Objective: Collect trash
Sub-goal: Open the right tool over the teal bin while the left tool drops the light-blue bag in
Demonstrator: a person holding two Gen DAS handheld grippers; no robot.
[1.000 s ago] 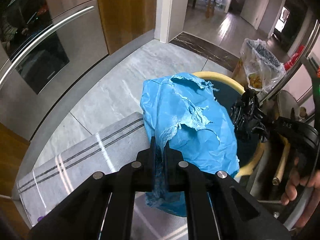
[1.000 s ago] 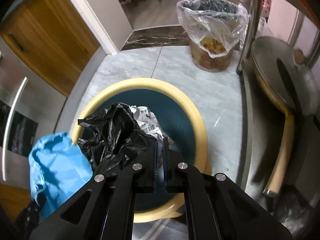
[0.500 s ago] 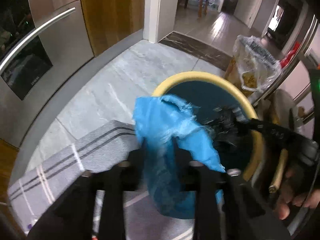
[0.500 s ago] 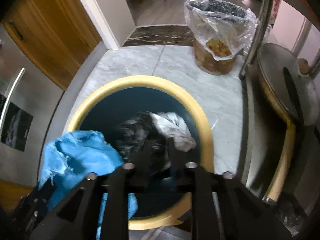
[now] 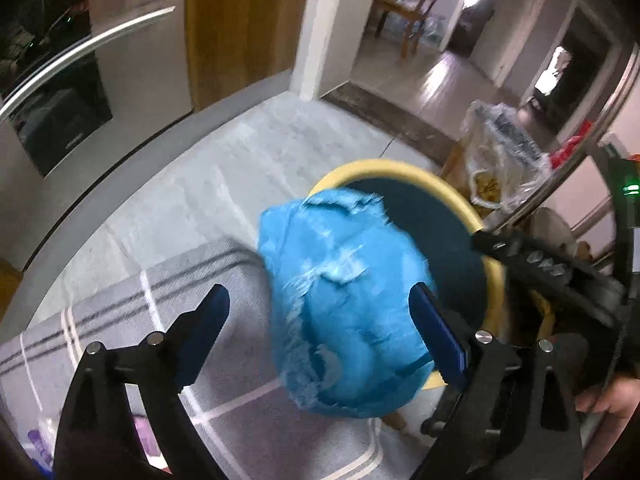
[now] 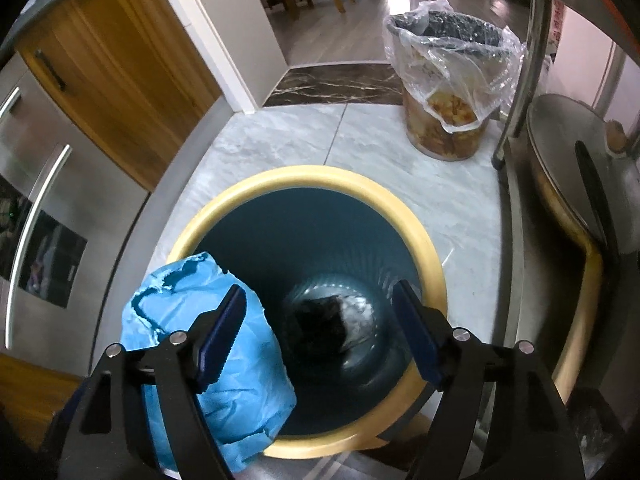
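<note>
Both grippers hang over the yellow-rimmed bin (image 6: 424, 240), each pointing steeply down at it. The right gripper (image 6: 320, 330) has just been opening: its fingers stand wide apart with nothing between them, and the black bag (image 6: 320, 326) with its pale scrap lies at the bottom of the bin, directly below.

The left gripper (image 5: 320, 316) has also just been opening, and its fingers are spread clear of the blue bag (image 5: 344, 312), which shows blurred between them, seemingly in free fall. In the right wrist view the blue bag (image 6: 208, 352) overlaps the near-left edge of the bin's rim, part of it over the dark interior and part outside.

That is the risk: released this close to the rim, the light, crumpled bag may catch on the edge and hang there, or slide down outside onto the striped mat (image 5: 132, 312) beside the bin. It could also billow and settle high in the bin, leaving it easy to dislodge.
</note>
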